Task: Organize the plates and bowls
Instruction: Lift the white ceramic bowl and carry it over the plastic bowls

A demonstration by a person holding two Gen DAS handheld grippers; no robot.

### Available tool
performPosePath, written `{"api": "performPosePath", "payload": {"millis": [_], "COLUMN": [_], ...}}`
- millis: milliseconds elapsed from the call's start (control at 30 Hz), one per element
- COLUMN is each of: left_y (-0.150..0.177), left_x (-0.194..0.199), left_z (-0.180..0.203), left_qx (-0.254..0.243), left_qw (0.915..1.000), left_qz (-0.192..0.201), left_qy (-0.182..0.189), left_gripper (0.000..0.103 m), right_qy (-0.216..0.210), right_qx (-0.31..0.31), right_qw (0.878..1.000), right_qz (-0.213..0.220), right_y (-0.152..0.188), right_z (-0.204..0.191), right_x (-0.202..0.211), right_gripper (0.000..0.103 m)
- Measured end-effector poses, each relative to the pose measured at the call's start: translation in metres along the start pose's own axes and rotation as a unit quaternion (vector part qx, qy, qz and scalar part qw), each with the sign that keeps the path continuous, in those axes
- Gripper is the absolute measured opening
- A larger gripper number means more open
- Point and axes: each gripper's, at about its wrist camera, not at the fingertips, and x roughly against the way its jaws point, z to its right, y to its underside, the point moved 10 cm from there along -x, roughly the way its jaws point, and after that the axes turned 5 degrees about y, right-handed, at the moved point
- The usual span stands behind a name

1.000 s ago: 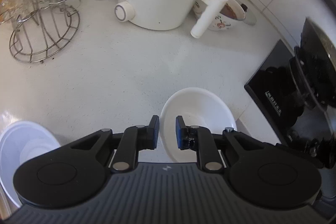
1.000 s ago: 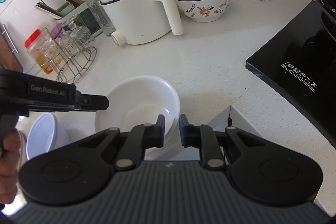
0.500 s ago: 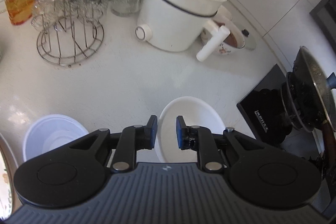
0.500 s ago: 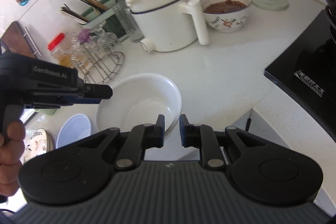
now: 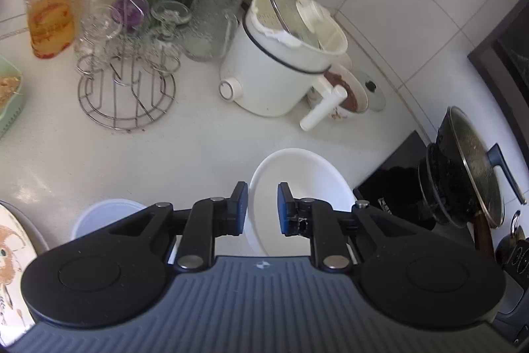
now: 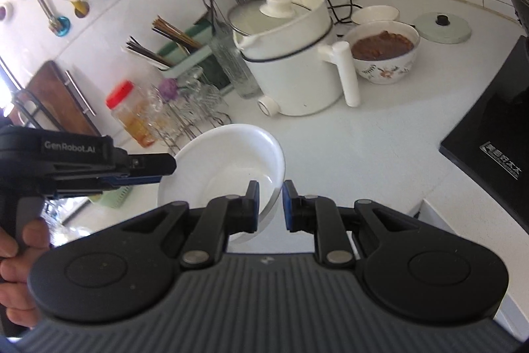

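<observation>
A large white bowl (image 5: 297, 181) (image 6: 228, 161) is held in the air above the white counter, tilted. My left gripper (image 5: 262, 210) is shut on its left rim; in the right wrist view it (image 6: 165, 167) reaches the rim from the left. My right gripper (image 6: 270, 204) is shut on the bowl's right rim. A smaller white bowl (image 5: 99, 217) sits on the counter below, at lower left. A patterned plate (image 5: 10, 257) lies at the far left edge.
A white electric pot (image 5: 281, 68) (image 6: 294, 62), a floral bowl of brown food (image 6: 383, 52), a lid (image 6: 443, 27), a wire glass rack (image 5: 127, 81), a red-capped jar (image 5: 49, 9). A black cooktop (image 6: 492, 134) with pans (image 5: 463, 167) lies right.
Both grippers have lifted the large white bowl higher and back from the counter. More of the back wall, rack and jar shows now.
</observation>
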Motion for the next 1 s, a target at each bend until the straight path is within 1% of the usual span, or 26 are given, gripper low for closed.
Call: {"api": "performPosePath", "payload": {"millis": [167,400,467,633,733,867,1000], "left_y": [-0.006,-0.016,-0.017,-0.018,-0.016,-0.007,0.006], "left_x": [0.016,0.037,0.044,0.063,0.073,0.083,0.085], "left_z": [-0.012,-0.035,-0.043,-0.069,-0.084,-0.106,-0.129], "left_qx": [0.019,0.027,0.025,0.042,0.052,0.077,0.109], "left_qw": [0.9997,0.9994,0.9994,0.9979,0.9965,0.9938,0.9902], "left_qz": [0.008,0.021,0.022,0.039,0.052,0.066,0.076], "left_qy": [0.012,-0.003,-0.013,-0.030,-0.039,-0.045,-0.043], "left_gripper": [0.021,0.021,0.021,0.021,0.021,0.021,0.021], "right_qy": [0.000,-0.023,-0.032,-0.050,-0.068,-0.081,-0.077], "right_qx": [0.011,0.019,0.025,0.044,0.043,0.055,0.089], "right_qw": [1.000,1.000,0.999,0.998,0.996,0.993,0.990], "right_qz": [0.004,-0.007,-0.011,-0.015,-0.031,-0.058,-0.073], "right_y": [-0.002,-0.003,-0.002,0.000,0.005,0.017,0.031], "right_z": [-0.015,-0.042,-0.052,-0.080,-0.090,-0.106,-0.118], "right_x": [-0.004,-0.011,-0.014,-0.021,-0.028,-0.040,-0.051], "right_gripper": [0.018,0.018,0.018,0.018,0.018,0.018,0.018]}}
